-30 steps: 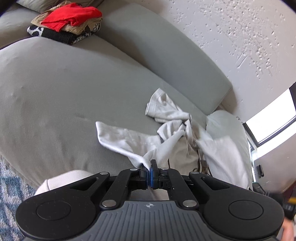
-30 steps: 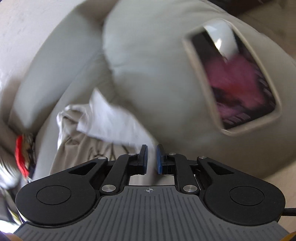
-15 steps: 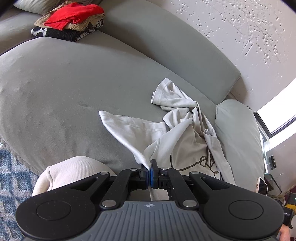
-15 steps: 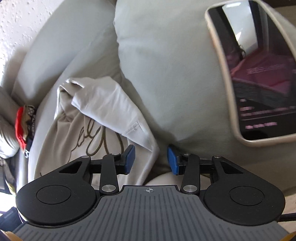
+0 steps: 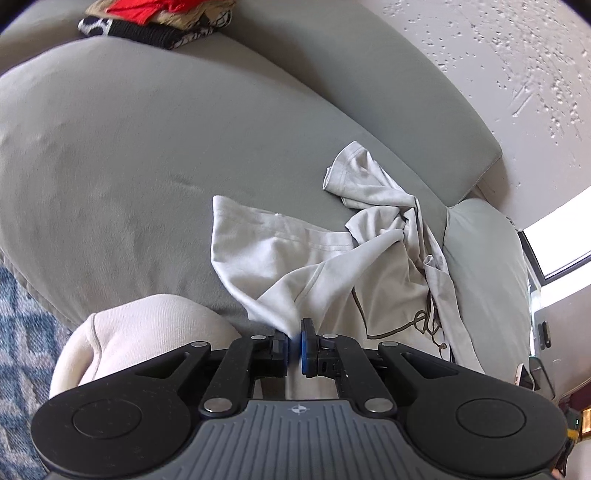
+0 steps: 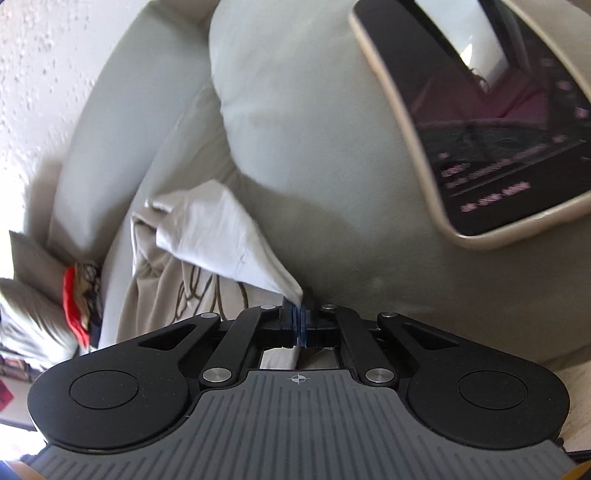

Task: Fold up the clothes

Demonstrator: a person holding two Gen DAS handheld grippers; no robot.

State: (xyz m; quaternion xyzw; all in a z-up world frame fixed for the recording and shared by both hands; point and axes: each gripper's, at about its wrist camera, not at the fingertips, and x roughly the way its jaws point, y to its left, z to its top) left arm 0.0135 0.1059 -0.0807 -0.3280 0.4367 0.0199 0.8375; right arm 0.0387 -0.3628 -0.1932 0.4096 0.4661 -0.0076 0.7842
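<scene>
A light beige T-shirt (image 5: 295, 258) with a brown line drawing lies crumpled on the grey sofa seat (image 5: 110, 166). My left gripper (image 5: 293, 341) is shut on a corner of its hem at the sofa's front edge. In the right wrist view the same T-shirt (image 6: 221, 236) lies beside the sofa arm (image 6: 314, 129). My right gripper (image 6: 298, 321) is shut on another corner of the T-shirt, close against the sofa arm.
A stack of folded clothes with a red piece on top (image 5: 159, 14) sits at the far end of the sofa. A phone (image 6: 480, 110) lies on the sofa arm. A cream cushion (image 5: 140, 325) and a blue patterned rug (image 5: 22, 332) lie below the seat edge.
My right gripper was open around the shirt's corner half a second ago and has closed on it. My left gripper stays shut on the hem and has moved closer to the sofa.
</scene>
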